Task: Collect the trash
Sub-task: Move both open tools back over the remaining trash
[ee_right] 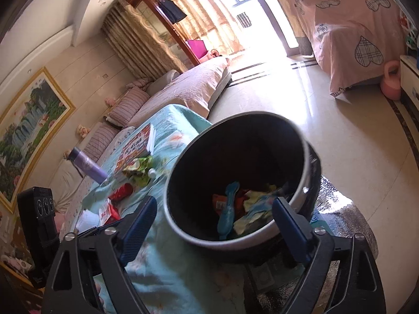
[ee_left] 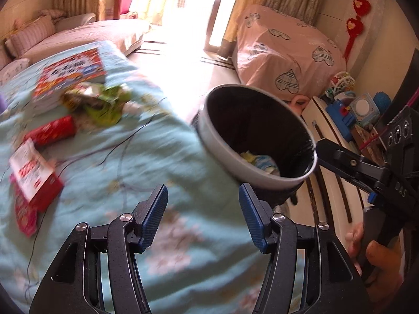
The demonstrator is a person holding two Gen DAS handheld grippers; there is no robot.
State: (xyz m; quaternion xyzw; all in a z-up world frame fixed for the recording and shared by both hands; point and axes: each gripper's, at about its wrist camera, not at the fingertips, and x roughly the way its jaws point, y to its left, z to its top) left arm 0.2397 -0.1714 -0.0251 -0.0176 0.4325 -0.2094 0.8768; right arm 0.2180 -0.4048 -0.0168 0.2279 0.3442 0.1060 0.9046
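Your left gripper hangs over the teal-covered desk, fingers spread wide, holding nothing. Trash bin sits centre-right in frame, tilted, wrappers inside. Your right gripper has its fingers wide apart either side of the bin's near rim; contact unclear. Loose green wrapper and red packet lie upper left, blurred, beside a book.

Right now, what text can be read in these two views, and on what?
"DAS": body of the right gripper, seen from the left wrist view.
Picture book cover: large characters, blurred, unreadable.
Red-and-white box: print blurred, unreadable.
Orange wrapper in the trash bin: print too small.
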